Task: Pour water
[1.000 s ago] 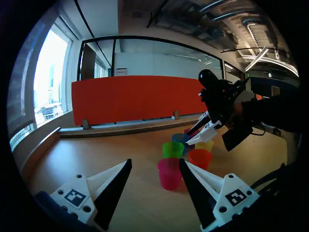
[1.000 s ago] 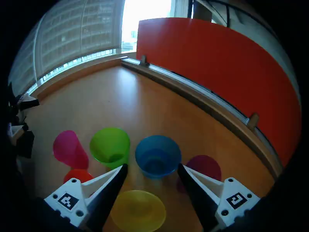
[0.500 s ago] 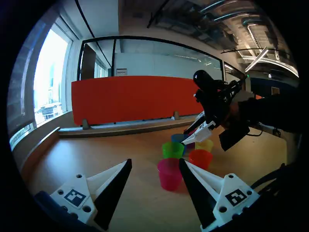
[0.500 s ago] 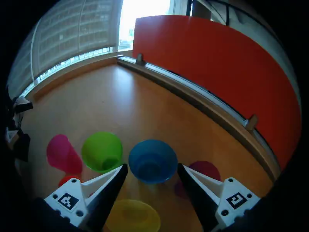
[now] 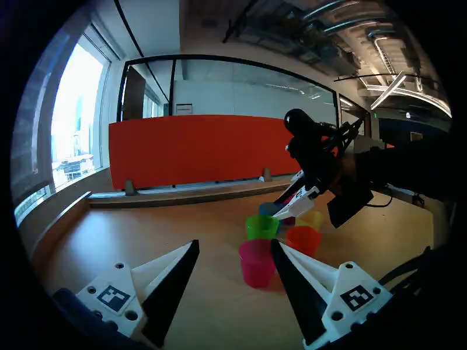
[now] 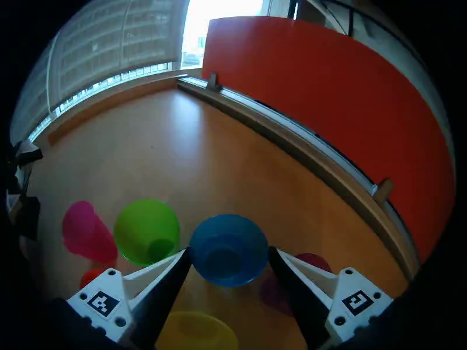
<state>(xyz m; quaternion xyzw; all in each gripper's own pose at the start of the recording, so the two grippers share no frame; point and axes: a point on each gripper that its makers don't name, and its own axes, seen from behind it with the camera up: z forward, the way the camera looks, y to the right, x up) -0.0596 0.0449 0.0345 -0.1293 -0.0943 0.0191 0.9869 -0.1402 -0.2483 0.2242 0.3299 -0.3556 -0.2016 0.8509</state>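
Note:
Several coloured plastic cups stand clustered on the wooden table. In the right gripper view, a blue cup [image 6: 227,259] sits upright between the tips of my open right gripper [image 6: 229,251], its rim flanked by both fingers. To its left are a green cup [image 6: 146,230] and a pink cup [image 6: 86,233]. A yellow cup [image 6: 195,332] lies under the gripper and a purple cup [image 6: 312,262] to the right. In the left gripper view, my left gripper [image 5: 234,242] is open and low, with the pink cup [image 5: 257,262] just beyond its tips. The right gripper [image 5: 295,204] hovers over the blue cup [image 5: 269,207].
An orange-red cup [image 5: 302,239] and the green cup [image 5: 261,226] stand behind the pink one. A red partition [image 5: 198,149] on a raised wooden ledge [image 6: 303,151] bounds the table's far side, with windows [image 5: 73,134] to the left. A dark sleeve [image 5: 408,169] holds the right gripper.
The right gripper has moved forward over the cluster, so the blue cup now sits squarely between its tips. The left gripper and the cups have stayed put.

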